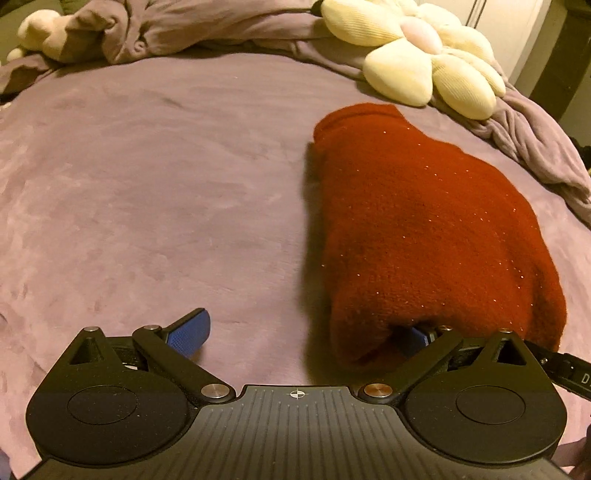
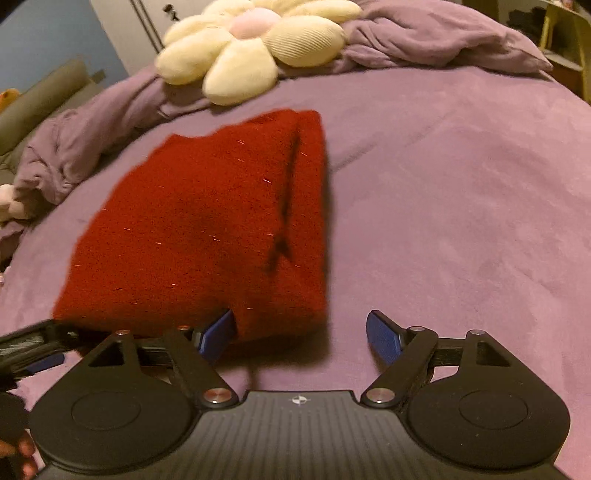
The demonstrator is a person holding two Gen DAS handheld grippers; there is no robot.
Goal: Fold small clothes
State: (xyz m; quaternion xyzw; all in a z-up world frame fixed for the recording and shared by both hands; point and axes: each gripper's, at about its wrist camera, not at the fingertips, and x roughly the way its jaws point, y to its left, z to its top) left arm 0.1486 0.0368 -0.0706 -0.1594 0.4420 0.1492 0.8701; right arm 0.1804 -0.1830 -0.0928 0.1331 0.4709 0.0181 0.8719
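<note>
A folded dark red knit garment (image 1: pixel 424 229) with small glitter flecks lies on the purple bed cover (image 1: pixel 166 184). In the left wrist view my left gripper (image 1: pixel 306 338) is open; its right finger is tucked under the garment's near edge, and its left finger (image 1: pixel 190 332) rests over bare cover. In the right wrist view the garment (image 2: pixel 199 229) lies left of centre. My right gripper (image 2: pixel 301 336) is open; its left finger (image 2: pixel 219 334) touches the garment's near edge and its right finger (image 2: pixel 384 338) is over bare cover.
A cream flower-shaped cushion (image 1: pixel 424 55) lies at the far side of the bed, also seen in the right wrist view (image 2: pixel 251 44). A bunched purple blanket (image 1: pixel 184 29) runs along the back. A pale plush toy (image 1: pixel 40 33) sits far left.
</note>
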